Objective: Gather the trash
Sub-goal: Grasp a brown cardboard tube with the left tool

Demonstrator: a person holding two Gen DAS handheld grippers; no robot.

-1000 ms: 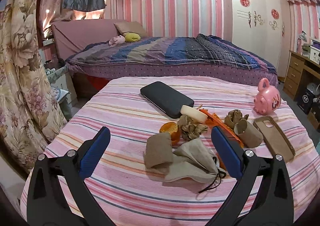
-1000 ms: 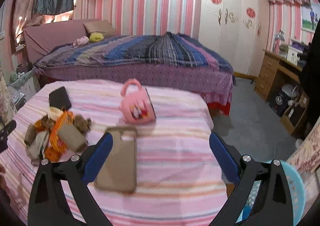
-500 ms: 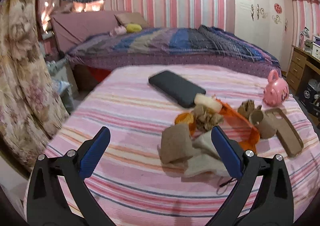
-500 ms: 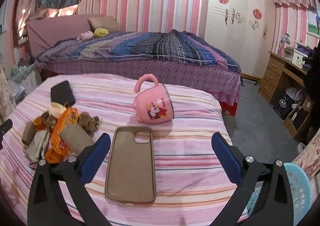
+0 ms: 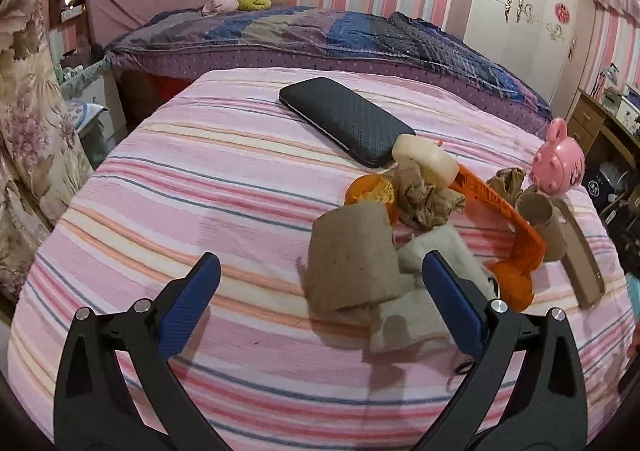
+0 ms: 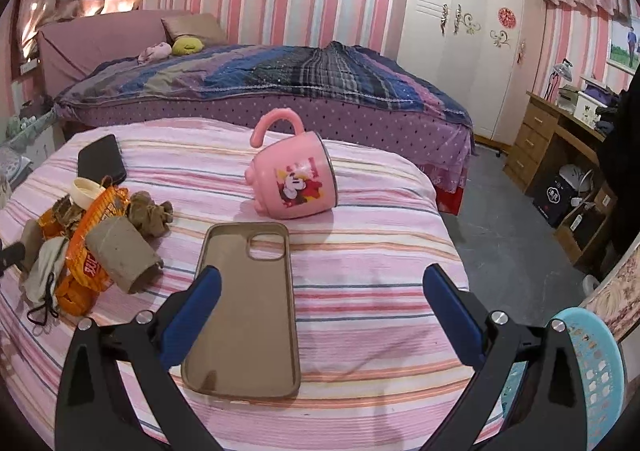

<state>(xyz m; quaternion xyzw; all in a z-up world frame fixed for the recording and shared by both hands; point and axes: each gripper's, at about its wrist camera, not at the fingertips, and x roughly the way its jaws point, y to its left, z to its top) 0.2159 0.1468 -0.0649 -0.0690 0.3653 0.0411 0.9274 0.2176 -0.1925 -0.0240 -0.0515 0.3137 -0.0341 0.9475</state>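
Jaws of both grippers stand wide apart with nothing between them. Those of the left gripper (image 5: 320,279) hover low over the pink striped bedspread (image 5: 208,187), its right blue pad just over the near edge of the trash heap. That heap lies on the right half of the bedspread: a flattened brown cardboard tube (image 5: 352,255) leaning on a crumpled pale cloth (image 5: 424,303) with a black cord, wads of brown paper (image 5: 424,199), an orange snack wrapper (image 5: 500,219) running through the middle, a cream-coloured roll (image 5: 426,159) at the far end, and a second, round cardboard tube (image 6: 120,251) lying on its side against the wrapper.

A black phone case (image 5: 344,119) lies flat just beyond the heap, touching or nearly touching the cream roll. From the right gripper (image 6: 320,291), a tan phone case (image 6: 248,303) lies face up on the bedspread with its hollow inside bare, partly under the left blue pad. Past it a pink cartoon mug (image 6: 296,179) lies tipped on its side, handle up; its inside cannot be seen. A light blue perforated basket (image 6: 596,367) shows at the lower right, beside the bed and behind the right finger; its contents are hidden.
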